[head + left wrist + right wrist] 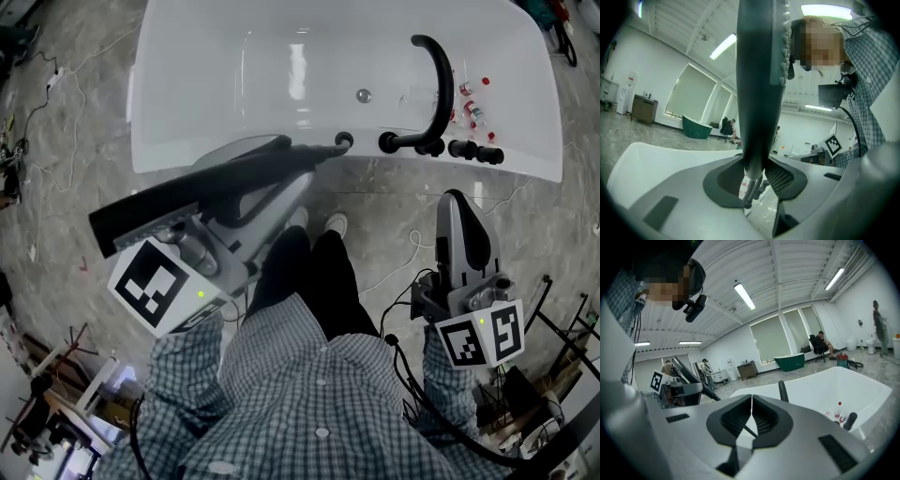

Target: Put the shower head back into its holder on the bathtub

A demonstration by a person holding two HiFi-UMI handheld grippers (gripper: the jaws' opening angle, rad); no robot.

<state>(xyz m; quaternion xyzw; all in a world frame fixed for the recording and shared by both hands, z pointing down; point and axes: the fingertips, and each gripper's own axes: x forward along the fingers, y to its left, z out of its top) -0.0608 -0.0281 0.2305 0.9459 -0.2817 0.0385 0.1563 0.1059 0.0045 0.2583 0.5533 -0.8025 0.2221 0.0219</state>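
**Shower head held at tub rim; not confirmed seated**

Found the left gripper [298, 174] clenched on the long black shower head [202, 190]. Confirmed in the left gripper view: jaws of the left gripper [754, 180] pressed on both sides of the dark wand [759, 93].

Located the wand's narrow end at the small black round holder [343, 140] on the near rim of the white bathtub [234, 75]. Unable to tell whether seated in it or only touching.

Found the right gripper [459, 202] low at the right, over the grey marbled floor [375, 202], well apart from the tub. Confirmed in its own view: right gripper [751, 416] jaws pressed together, grasping nothing.

Noted a black curved faucet spout [439, 75] and black knobs [473, 151] on the same rim, plus small red-capped bottles [473, 105] inside the tub.
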